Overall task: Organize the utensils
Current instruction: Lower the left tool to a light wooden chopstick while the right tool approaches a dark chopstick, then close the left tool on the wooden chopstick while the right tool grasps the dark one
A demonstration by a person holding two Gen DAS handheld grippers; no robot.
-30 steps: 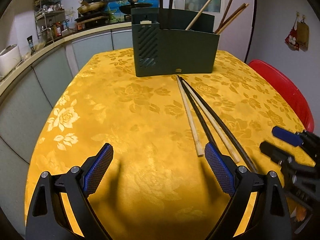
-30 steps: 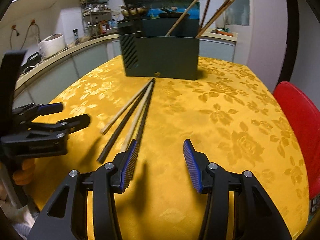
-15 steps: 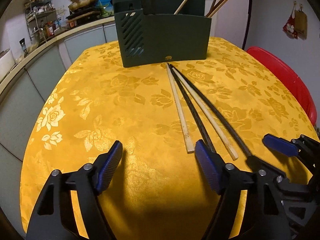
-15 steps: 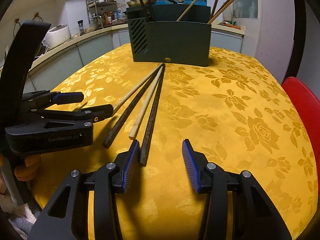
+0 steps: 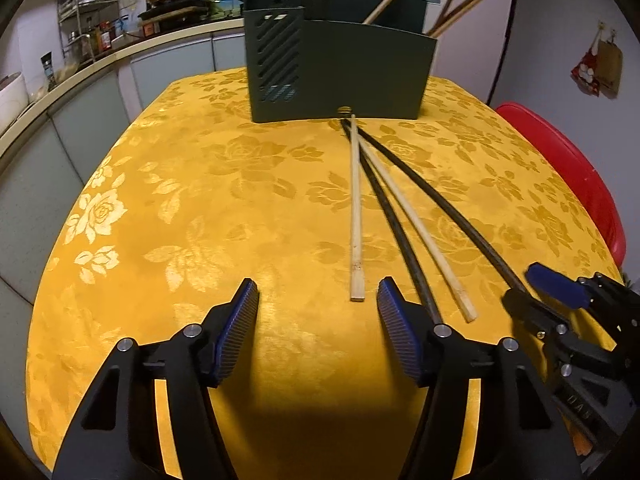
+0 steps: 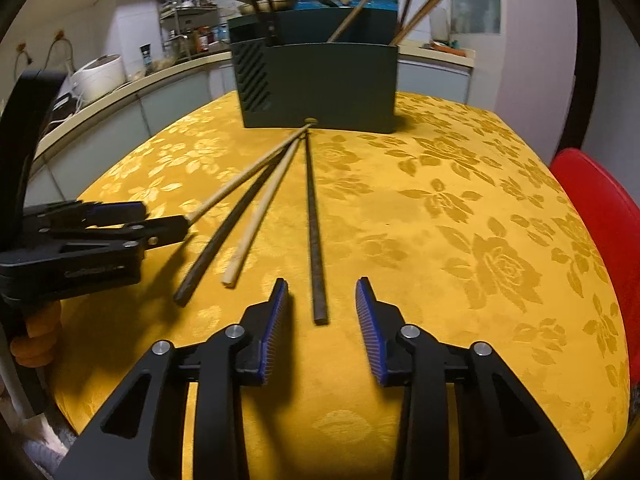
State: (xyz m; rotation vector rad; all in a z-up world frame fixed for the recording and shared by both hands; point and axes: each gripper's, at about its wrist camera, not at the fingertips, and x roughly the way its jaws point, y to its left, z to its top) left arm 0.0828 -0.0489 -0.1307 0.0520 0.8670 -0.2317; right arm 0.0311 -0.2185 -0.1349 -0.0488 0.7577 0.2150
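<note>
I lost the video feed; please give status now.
Both grippers, left and right, open, jaws closing. Four chopsticks on tablecloth, none gripped. Path to holder clear.

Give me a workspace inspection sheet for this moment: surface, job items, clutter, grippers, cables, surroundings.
Surface: table under a yellow floral cloth.
Job's things: four chopsticks fanned out flat, two pale, two dark, far tips meeting at the dark green utensil holder, which already holds several sticks.
Clutter: nothing seen on the cloth.
Grippers: left gripper open, jaws just closing, near end of a pale chopstick ahead of the gap; right gripper open, jaws just closing, a dark chopstick's end between them.
Cables: cords by the white cooker.
Surroundings: kitchen counter, red chair.
</note>
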